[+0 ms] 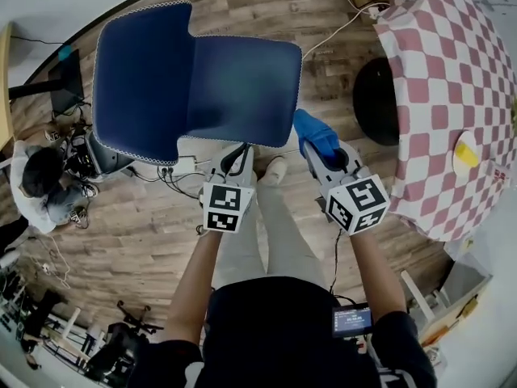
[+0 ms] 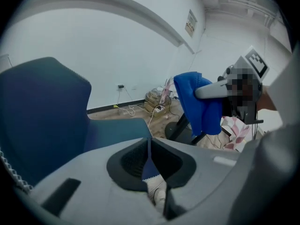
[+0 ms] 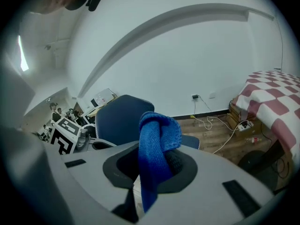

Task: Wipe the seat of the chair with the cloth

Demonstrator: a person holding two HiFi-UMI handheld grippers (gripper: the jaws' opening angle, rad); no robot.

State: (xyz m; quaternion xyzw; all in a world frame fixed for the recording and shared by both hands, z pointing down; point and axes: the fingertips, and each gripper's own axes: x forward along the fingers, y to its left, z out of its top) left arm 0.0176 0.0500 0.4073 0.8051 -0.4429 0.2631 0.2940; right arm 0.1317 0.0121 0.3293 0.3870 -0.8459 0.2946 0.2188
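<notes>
The right gripper had its jaws clamped on the blue cloth. The cloth was bunched into a knot-like wad above the jaws, with a tail hanging down between them. The left gripper had its jaws pressed together with nothing between them.

In the head view, the cloth sat at the right gripper's tip, just off the near right corner of the chair seat. It looked to be above the seat and not touching it. From that gripper the middle of the seat lay at about 10 o'clock. From the left gripper it lay almost straight ahead, at 12 o'clock, with the seat's near edge just beyond the fingertips.

The chair's long axis ran across the view. Its backrest stood at the 9 o'clock end and its open front edge faced 3 o'clock, so the person was at the chair's side.

The left gripper was a little nearer to the seat's centre, but the cloth was in the right one. In my judgement the coming move was the right hand's: bring the cloth in toward 10 o'clock and down onto the cushion, then stroke along the 9-to-3 line. The checked table stood at 3 o'clock of that hand, near but apart from it.
</notes>
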